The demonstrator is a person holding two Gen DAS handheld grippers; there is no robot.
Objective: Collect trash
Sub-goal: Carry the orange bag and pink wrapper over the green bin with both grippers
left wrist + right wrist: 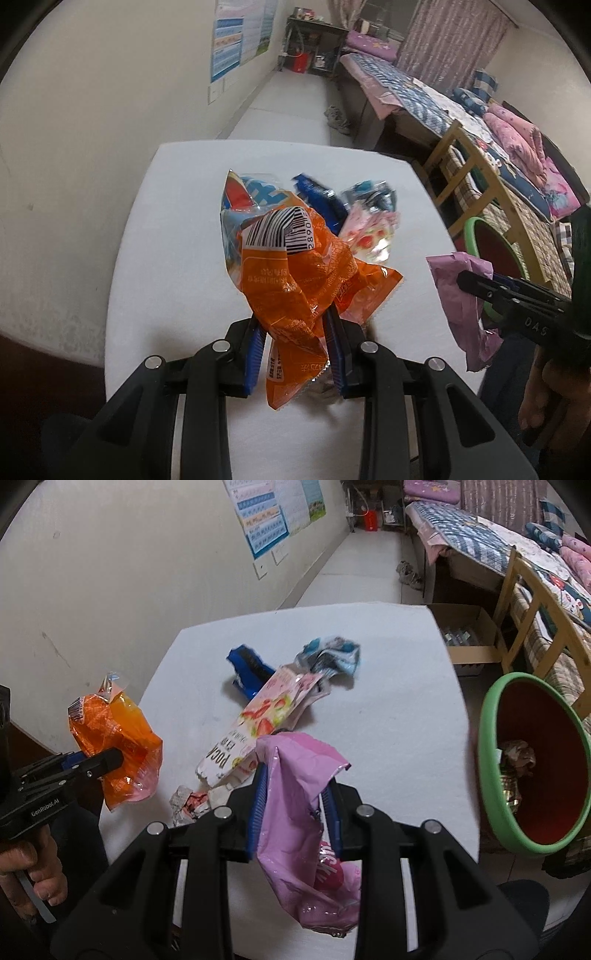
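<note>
I am viewing from both wrists, each camera looking steeply down along its own fingers, close above the white table [155, 229]. Both are facing the far wall beyond the table, sharing the tabletop and each other's gripper.

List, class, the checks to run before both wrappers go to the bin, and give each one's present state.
1. Left gripper clamped on the orange wrapper: ok.
2. Right gripper clamped on the pink wrapper: ok.
3. Both wrappers lifted clear of the white table: ok.
4. Green-rimmed bin open, with room inside: ok.
5. Table cleared of trash: not ok; the strawberry box, blue wrapper and other pieces remain.
6. Grip firm enough for the carry: cannot tell.
</note>
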